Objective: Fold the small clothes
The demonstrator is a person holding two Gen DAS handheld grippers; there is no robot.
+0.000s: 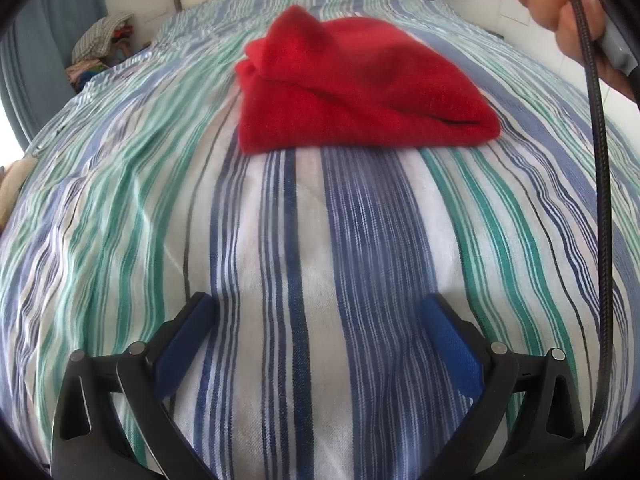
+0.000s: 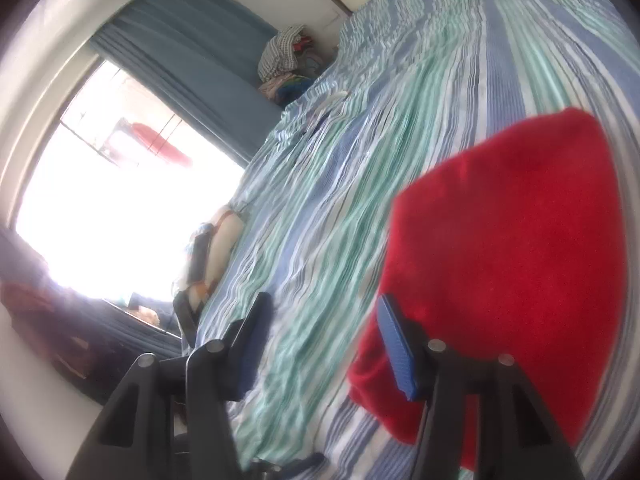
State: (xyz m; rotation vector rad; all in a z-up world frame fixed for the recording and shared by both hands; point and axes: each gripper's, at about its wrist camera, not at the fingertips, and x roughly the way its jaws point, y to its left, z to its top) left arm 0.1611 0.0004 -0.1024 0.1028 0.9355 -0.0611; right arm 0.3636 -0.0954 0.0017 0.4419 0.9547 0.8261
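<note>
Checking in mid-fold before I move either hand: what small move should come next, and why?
Probably bring the right gripper back down to press the raised back corner of the red garment flat. The garment already lies folded on the striped bedsheet, but that corner stands up. Both grippers are open and empty, the left gripper well short of the cloth.

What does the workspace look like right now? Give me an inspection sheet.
Surface: striped bedsheet, wrinkled on its left side.
Job's things: red garment, folded into a compact bundle, lying free on the sheet.
Clutter: nothing seen on the sheet near the garment.
Grippers: left gripper open, empty, above bare sheet; right gripper open, empty, beside the garment, held by a hand.
Cables: black cable hanging from the right gripper, clear of the garment.
Surroundings: clothes pile in the corner, blue curtain, bright window.
</note>
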